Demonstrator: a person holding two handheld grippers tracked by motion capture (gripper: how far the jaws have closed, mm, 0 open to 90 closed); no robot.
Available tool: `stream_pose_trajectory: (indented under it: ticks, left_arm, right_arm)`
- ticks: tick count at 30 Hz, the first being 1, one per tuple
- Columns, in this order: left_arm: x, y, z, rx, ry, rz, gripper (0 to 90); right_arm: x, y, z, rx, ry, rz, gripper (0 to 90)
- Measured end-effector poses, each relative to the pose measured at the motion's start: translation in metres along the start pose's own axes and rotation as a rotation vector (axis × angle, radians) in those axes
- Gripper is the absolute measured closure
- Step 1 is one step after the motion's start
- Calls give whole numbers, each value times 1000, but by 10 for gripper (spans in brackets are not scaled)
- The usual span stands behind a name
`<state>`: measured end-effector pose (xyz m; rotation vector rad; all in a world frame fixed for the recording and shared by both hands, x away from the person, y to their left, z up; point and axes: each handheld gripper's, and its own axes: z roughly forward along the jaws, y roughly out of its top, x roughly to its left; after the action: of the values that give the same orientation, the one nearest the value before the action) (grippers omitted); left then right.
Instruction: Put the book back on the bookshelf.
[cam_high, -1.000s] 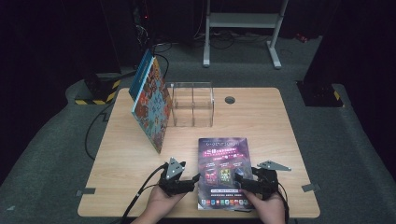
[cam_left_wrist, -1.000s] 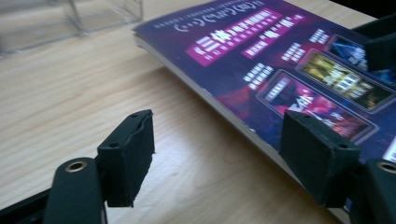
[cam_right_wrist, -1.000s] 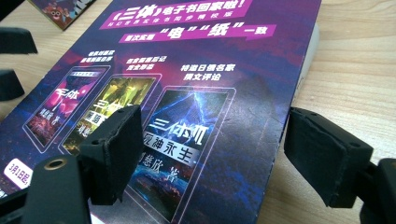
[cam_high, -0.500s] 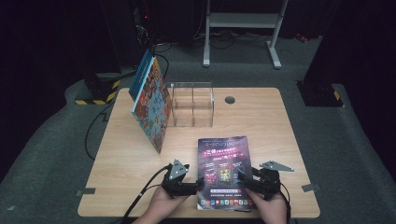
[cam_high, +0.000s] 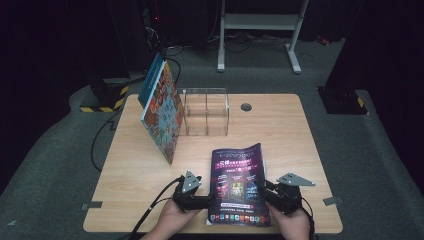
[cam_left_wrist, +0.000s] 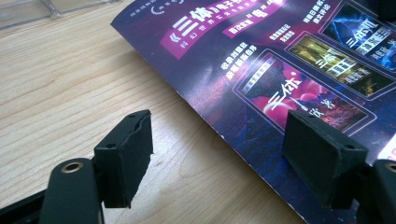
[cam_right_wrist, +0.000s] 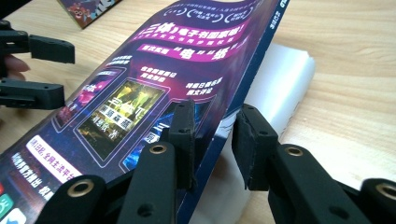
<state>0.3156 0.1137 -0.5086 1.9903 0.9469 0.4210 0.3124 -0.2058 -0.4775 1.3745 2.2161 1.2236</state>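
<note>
A purple magazine (cam_high: 237, 185) lies flat near the table's front edge, between both hands. My left gripper (cam_high: 212, 202) stands open at its left edge. In the left gripper view (cam_left_wrist: 219, 123) one pad is over bare wood and the other over the cover (cam_left_wrist: 280, 60). My right gripper (cam_high: 265, 192) is at the right edge, and its jaws have just been closing. In the right gripper view (cam_right_wrist: 215, 112) the lifted cover edge (cam_right_wrist: 154, 70) stands between the pads, with a gap left. White pages (cam_right_wrist: 285, 79) show beneath. The left gripper (cam_right_wrist: 63, 72) appears farther off.
A clear acrylic divider box (cam_high: 206, 112) stands at the back middle of the wooden table (cam_high: 300, 140). A colourful book (cam_high: 162, 112) leans upright against its left side. A round cable hole (cam_high: 245, 107) lies right of the box.
The right gripper's jaws have narrowed around the magazine's right edge. The left gripper and the magazine have hardly moved.
</note>
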Motion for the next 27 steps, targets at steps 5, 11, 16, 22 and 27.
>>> stream_pose_trajectory:
  ticks: [5,11,16,22,27]
  left_arm:
    - [7,-2,1,32,66,15,258]
    - [10,-6,5,54,86,20,276]
    - [11,-6,6,51,85,14,285]
    - [10,-7,7,50,90,17,289]
    - [10,-7,7,49,92,18,292]
  right_arm:
    - [8,0,3,20,42,3,676]
    - [13,-1,12,38,86,1,589]
    - [7,-1,19,29,104,36,532]
    - [-2,8,30,9,102,74,520]
    - [-2,10,32,-10,95,78,579]
